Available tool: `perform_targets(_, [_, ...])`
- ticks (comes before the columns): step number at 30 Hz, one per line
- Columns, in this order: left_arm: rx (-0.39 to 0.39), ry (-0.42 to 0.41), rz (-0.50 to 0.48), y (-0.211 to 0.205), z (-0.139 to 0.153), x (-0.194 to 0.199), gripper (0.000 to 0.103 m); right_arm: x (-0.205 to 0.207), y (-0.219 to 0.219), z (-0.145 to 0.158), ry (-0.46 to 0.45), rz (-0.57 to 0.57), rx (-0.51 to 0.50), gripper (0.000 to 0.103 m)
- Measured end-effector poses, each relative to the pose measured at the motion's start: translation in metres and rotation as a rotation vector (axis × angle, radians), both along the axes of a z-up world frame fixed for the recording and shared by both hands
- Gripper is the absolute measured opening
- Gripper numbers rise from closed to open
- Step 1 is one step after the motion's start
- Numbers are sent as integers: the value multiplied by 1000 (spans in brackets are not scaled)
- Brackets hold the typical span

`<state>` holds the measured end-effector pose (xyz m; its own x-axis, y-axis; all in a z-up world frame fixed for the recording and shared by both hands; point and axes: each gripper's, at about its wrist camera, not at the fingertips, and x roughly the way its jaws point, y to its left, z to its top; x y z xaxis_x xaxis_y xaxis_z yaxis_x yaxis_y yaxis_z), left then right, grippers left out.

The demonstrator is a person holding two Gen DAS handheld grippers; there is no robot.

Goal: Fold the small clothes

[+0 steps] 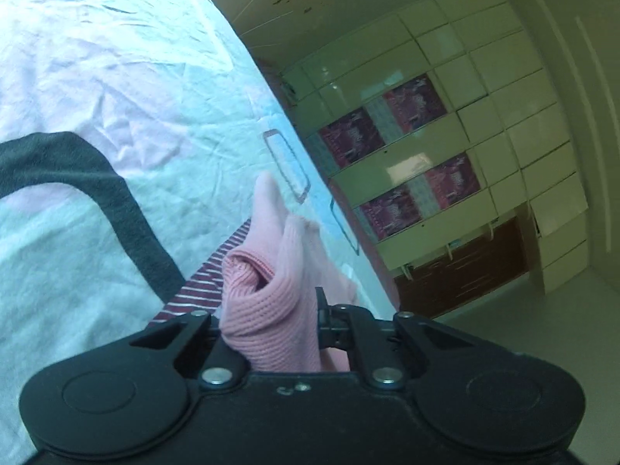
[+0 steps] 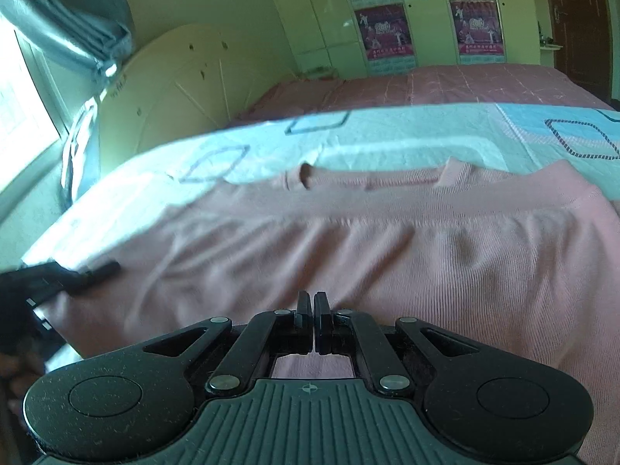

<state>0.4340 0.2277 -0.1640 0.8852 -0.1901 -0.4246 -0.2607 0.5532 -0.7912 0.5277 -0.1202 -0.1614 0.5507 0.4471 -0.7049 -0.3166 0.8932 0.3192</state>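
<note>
A pink knit sweater point(image 2: 387, 248) lies spread on the bed, its collar at the far side. My left gripper point(image 1: 267, 310) is shut on a bunched cuff of the pink sweater point(image 1: 267, 294) and holds it above the sheet. My right gripper point(image 2: 313, 302) is shut with its fingers together, low over the sweater's near part; I cannot tell whether cloth is pinched. The left gripper point(image 2: 77, 275) shows at the sweater's left edge in the right wrist view.
The bed has a pale blue and white sheet point(image 1: 116, 77) with a dark curved band point(image 1: 128, 209). A red striped cloth point(image 1: 201, 290) lies under the cuff. A pink blanket point(image 2: 465, 85), a wardrobe with posters point(image 1: 407, 147) and a curtained window point(image 2: 58, 31) surround the bed.
</note>
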Motion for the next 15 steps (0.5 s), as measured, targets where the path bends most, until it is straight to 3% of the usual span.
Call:
perform_targets(2, [3, 109, 1, 4, -15, 6, 8, 2, -2, -7, -22, -12, 28, 0])
perform_targets(4, [-44, 84, 8, 9, -20, 3, 8, 5, -2, -5, -12, -22, 28, 0])
perform_targets(8, [-20, 57, 4, -2, -3, 2, 8, 1, -1, -7, -49, 7, 13, 0])
perform_targets(11, [86, 7, -54, -27, 34, 8, 8, 3, -13, 0, -24, -4, 63, 0])
perform_targets(15, [282, -52, -196, -86, 82, 25, 8, -14, -57, 20, -77, -100, 175, 0])
